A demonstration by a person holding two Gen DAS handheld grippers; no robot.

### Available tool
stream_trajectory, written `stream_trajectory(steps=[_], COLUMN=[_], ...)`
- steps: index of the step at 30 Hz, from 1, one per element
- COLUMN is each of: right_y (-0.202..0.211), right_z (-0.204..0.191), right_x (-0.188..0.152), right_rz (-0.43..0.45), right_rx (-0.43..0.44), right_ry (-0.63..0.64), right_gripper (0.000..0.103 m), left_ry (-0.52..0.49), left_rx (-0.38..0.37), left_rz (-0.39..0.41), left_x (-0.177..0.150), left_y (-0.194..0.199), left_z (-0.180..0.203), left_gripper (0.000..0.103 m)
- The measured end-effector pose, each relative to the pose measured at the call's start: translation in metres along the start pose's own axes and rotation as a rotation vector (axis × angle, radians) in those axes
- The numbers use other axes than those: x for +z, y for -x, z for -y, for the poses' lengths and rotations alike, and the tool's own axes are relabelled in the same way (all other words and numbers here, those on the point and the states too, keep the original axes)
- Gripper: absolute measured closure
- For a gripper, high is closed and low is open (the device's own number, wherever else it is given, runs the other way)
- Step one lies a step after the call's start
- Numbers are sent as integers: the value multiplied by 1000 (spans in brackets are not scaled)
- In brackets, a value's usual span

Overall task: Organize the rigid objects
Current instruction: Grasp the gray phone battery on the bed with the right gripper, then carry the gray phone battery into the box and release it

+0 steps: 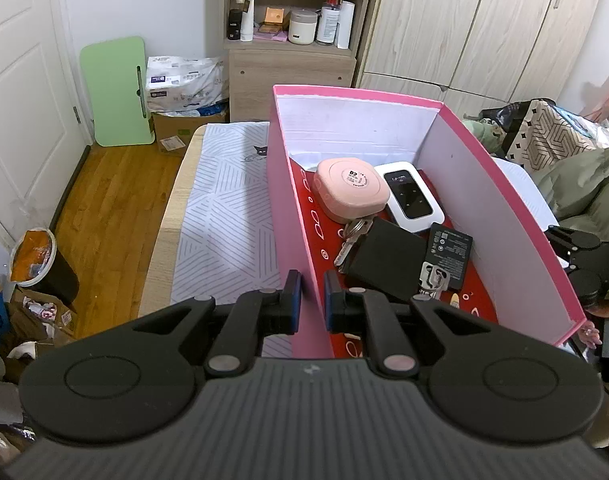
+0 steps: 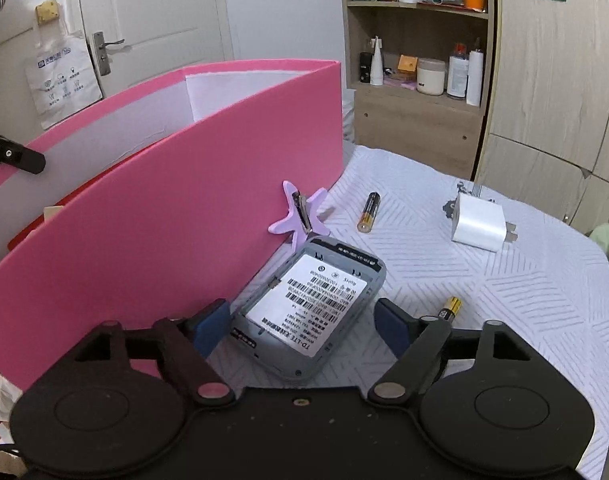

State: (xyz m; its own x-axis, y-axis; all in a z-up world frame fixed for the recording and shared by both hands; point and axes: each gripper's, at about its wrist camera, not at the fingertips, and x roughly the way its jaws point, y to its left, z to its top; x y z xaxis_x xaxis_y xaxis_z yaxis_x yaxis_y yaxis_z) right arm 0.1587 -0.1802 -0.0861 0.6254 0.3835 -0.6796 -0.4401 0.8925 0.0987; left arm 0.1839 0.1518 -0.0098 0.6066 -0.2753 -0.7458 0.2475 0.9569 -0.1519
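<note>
Right gripper (image 2: 300, 326) wide around grey device (image 2: 308, 304)

Home bedroom: wardrobe (image 1: 484, 28), toiletry shelf (image 1: 292, 20) (wooden floor (image 1: 104, 200)).

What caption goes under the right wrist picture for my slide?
Right gripper open around a gray router back beside the pink box, with batteries nearby.

White door (image 1: 20, 92), wooden floor (image 1: 104, 200), shelf unit (image 1: 292, 20), wardrobe (image 1: 484, 28).
</note>
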Motion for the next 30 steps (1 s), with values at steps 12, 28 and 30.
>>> stream_trajectory(steps=[12,28,30], right_y=[25,-18,-17], right_z=[10,12,14], right_x=[-14,15,15], right_rz=[-63,-23,-34], right_rx=[-9,-61,-53], right_ry=[98,-21,-27], right_gripper=[50,35,35], left_ry=[2,16,6], left_rx=[-3,-6,-3], left_rz=[2,1,0], left_x=[-1,0,0], left_y=[0,0,0], left_z=[0,0,1], left_gripper=[92,92,92])
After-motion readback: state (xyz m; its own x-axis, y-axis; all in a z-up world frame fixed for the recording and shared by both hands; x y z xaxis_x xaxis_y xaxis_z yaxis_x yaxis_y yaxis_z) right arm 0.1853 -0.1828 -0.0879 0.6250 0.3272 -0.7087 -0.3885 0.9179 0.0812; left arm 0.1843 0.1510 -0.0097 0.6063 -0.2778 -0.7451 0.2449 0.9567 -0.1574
